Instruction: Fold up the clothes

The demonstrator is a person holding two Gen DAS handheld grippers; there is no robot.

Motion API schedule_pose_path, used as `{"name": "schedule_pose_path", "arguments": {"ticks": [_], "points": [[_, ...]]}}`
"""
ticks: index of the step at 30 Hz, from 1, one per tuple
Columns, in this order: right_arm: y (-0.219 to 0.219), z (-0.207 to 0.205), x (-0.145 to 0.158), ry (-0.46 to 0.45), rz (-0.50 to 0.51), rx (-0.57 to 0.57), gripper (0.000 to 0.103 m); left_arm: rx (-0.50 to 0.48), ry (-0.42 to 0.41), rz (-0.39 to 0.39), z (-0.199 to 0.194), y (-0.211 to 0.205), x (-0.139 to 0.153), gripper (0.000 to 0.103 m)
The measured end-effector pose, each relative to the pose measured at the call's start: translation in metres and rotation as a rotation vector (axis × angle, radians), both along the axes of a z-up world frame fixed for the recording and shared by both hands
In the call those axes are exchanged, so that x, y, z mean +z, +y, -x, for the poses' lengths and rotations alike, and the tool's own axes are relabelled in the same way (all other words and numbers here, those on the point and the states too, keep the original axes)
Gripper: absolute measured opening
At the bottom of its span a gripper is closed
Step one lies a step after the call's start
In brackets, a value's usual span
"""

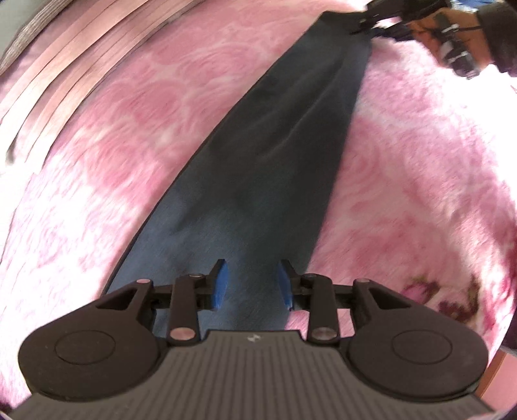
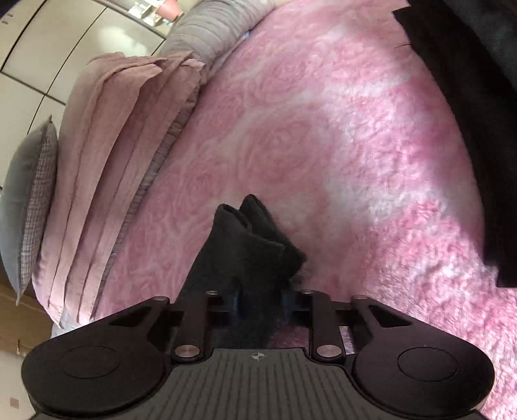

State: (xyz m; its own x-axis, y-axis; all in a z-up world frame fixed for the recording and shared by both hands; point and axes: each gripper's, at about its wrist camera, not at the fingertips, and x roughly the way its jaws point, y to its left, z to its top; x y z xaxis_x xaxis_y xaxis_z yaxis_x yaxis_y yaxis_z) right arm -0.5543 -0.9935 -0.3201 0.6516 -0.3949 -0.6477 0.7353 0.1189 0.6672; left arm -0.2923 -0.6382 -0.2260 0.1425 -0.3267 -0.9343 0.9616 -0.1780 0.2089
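Observation:
A long dark blue-grey garment [image 1: 274, 145] lies stretched in a narrow strip across a pink rose-patterned blanket [image 1: 129, 113]. My left gripper [image 1: 253, 284] hovers over its near end, blue pads [image 1: 221, 284] apart, with flat cloth showing in the gap and nothing pinched. At the strip's far end a person's hand [image 1: 429, 29] holds my right gripper [image 1: 363, 26] against the cloth. In the right wrist view, the right gripper [image 2: 260, 307] is shut on a bunched fold of the dark garment [image 2: 245, 239], which sticks up ahead of the fingers.
Folded pink quilts [image 2: 106, 161] and a grey pillow [image 2: 29, 200] are stacked along the blanket's [image 2: 323, 129] left side, with pale wardrobe doors [image 2: 64, 38] behind. Another dark cloth [image 2: 478, 129] lies along the right edge.

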Motion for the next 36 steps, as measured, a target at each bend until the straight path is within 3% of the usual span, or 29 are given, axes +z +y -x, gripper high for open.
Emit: {"name": "schedule_pose_path", "arguments": {"ticks": [3,8,14,16,20,24,28,32,36], "points": [[0.006,-0.007,0.018,0.062,0.039,0.014,0.016,0.077,-0.027,-0.018,-0.018,0.011,-0.001,0.03],[0.036,-0.05,0.074,0.206,0.223,0.084,0.016,0.214,-0.038,-0.019,-0.048,0.039,0.0,0.031],[0.153,-0.162,0.14,0.325,0.657,0.444,0.016,0.328,0.006,0.03,-0.074,0.085,0.006,0.034],[0.209,-0.198,0.144,0.312,0.768,0.593,0.016,0.365,0.015,0.037,-0.082,0.103,0.006,0.035],[0.308,-0.258,0.112,0.3,0.853,0.864,0.016,0.438,0.019,0.037,-0.096,0.145,0.001,0.035],[0.364,-0.293,0.06,0.41,0.87,1.058,0.016,0.504,0.037,0.029,-0.108,0.182,-0.006,0.035],[0.386,-0.3,0.035,0.523,0.926,1.137,0.016,0.545,0.05,0.029,-0.113,0.208,-0.012,0.035],[0.397,-0.305,0.039,0.551,0.994,1.138,0.016,0.574,0.067,0.039,-0.119,0.222,-0.017,0.035],[0.415,-0.317,0.027,0.592,1.014,1.224,0.016,0.579,0.086,0.052,-0.122,0.225,-0.019,0.035]]}}
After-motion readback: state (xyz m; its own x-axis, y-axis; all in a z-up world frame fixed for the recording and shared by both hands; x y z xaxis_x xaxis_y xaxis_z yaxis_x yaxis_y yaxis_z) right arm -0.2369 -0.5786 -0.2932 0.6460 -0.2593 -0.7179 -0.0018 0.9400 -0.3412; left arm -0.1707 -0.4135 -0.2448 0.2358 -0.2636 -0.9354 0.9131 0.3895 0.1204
